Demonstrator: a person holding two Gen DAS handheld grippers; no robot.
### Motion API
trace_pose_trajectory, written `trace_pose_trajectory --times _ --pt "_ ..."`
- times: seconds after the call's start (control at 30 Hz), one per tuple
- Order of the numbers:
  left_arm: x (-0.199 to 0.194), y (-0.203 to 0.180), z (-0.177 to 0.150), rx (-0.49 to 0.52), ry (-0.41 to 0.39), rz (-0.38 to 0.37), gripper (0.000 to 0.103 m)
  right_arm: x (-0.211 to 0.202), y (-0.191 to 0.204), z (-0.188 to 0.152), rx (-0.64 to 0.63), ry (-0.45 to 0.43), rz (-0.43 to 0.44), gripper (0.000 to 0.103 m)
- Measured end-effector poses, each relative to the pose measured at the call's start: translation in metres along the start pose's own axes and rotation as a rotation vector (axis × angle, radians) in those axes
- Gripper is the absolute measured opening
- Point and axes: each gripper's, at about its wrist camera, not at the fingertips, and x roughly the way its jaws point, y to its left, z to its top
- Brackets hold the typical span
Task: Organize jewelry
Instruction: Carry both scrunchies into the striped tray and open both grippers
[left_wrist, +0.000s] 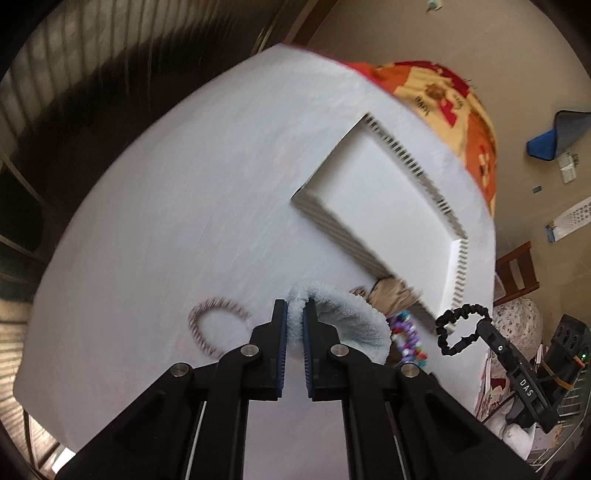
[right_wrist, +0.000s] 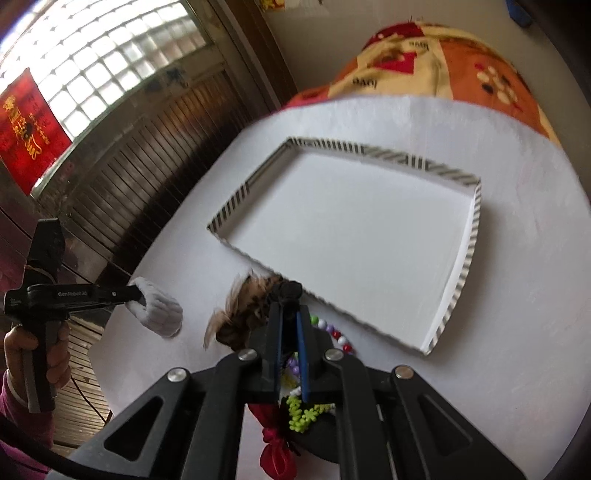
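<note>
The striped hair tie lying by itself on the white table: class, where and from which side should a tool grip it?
Grip the striped hair tie on its near arc, coming from above. It lies flat as an open ring on the table, so one finger can go inside the loop and one outside. No other item touches it, and the left tool is right beside it.

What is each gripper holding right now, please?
Left gripper: closed on the fluffy white scrunchie.
Right gripper: closed on the black scrunchie.
</note>
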Motion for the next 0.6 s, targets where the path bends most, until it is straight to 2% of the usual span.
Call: trace_pose_trajectory --times 0.3,0.47,0.6 --pt "0.005 -0.044 0.048 0.072 -0.062 -0.007 0.0 0.015 -0.011 0.035 0.035 -0.012 -0.069 0.007" --pt "0.032 -0.067 0.076 0.1 -0.077 0.011 0.0 0.032 -0.037 0.04 0.117 0.005 -0.107 0.007" --pt "0.065 -0.076 0.093 0.112 -0.051 0.035 0.0 0.047 -0.062 0.034 0.18 0.048 -0.124 0.007"
